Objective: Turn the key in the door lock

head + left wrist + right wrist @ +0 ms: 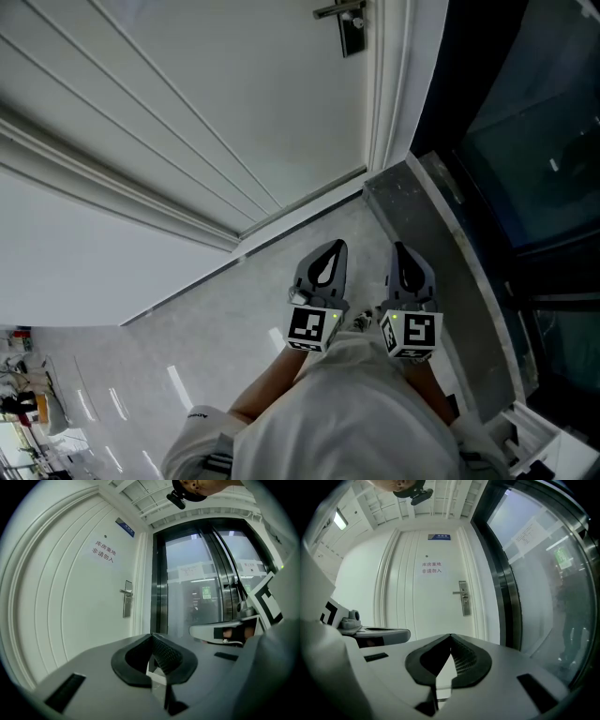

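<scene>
Red Chinese writing [431, 567] on the white door [417, 606] reads "库房重地 非请勿入". A small blue plate [439, 537] sits above it, its print too small to read. Paper notices [190, 570] and a green sign [206, 591] show on or behind the glass, also unreadable.

You stand on a pale grey polished floor [187, 337] with a marbled look. A darker speckled stone strip [441, 272] runs along the foot of a dark-framed glass wall [525, 141], to the right of both grippers.

The door is smooth and painted, with long raised mouldings. Its lock plate [464, 603] is a narrow upright strip of brushed metal under a lever handle [459, 592], near the door's right edge. It lies ahead of and above your fingers, well apart from them. The plate's details are too small to make out.

Your left gripper [152, 637] and right gripper [451, 636] point side by side towards the door. On each, the ribbed black fingers [165, 654] are pressed together at the tips with nothing between them. Each gripper carries a black-and-white marker cube [312, 326] at its back.
</scene>
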